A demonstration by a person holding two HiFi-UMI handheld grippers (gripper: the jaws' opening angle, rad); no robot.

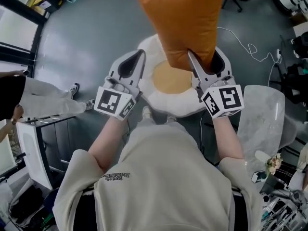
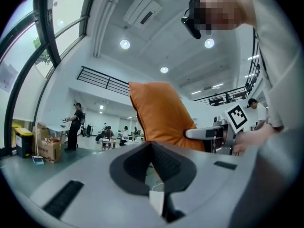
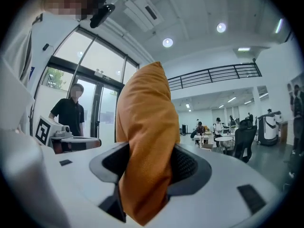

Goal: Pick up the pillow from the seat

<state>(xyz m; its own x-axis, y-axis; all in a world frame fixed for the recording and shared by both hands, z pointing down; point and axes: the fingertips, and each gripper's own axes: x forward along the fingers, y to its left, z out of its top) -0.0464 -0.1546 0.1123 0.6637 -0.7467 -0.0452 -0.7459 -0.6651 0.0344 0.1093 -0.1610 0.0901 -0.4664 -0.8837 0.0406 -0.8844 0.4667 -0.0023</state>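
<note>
Grey, smooth floor (image 1: pixel 86 42) of a large hall; white ceiling with round lights (image 2: pixel 125 44); dark-railed balcony (image 3: pixel 213 75) behind.

- Writing: the square markers (image 1: pixel 224 99) are black-and-white patterns without lettering. A small dark print on the back of the wearer's beige sweatshirt (image 1: pixel 168 177) is too small to read.
- Pillow (image 1: pixel 180 23): orange woven fabric, soft and plump. It hangs upright in the air above the seat, and its upper end is cut off by the head view's edge.
- Seat (image 1: pixel 163 102): round and padded, with a white rim and a yellow centre. It is partly covered by the pillow and the grippers.
- Right gripper (image 3: pixel 147 163): pale grey shell with dark ribbed pads. Its jaws are clamped on the pillow's lower corner, and the fabric bulges between them.
- Left gripper (image 2: pixel 153 148): same build. Its jaws are closed together at the tips, just beside the pillow and not on it. A small white tag (image 2: pixel 156 201) shows in the slit, and I cannot tell what it belongs to.
- Thin white cable (image 1: pixel 250 47): looped on the floor.
- Bystander (image 3: pixel 71 110): dark shirt, standing by the glass doors.
</note>
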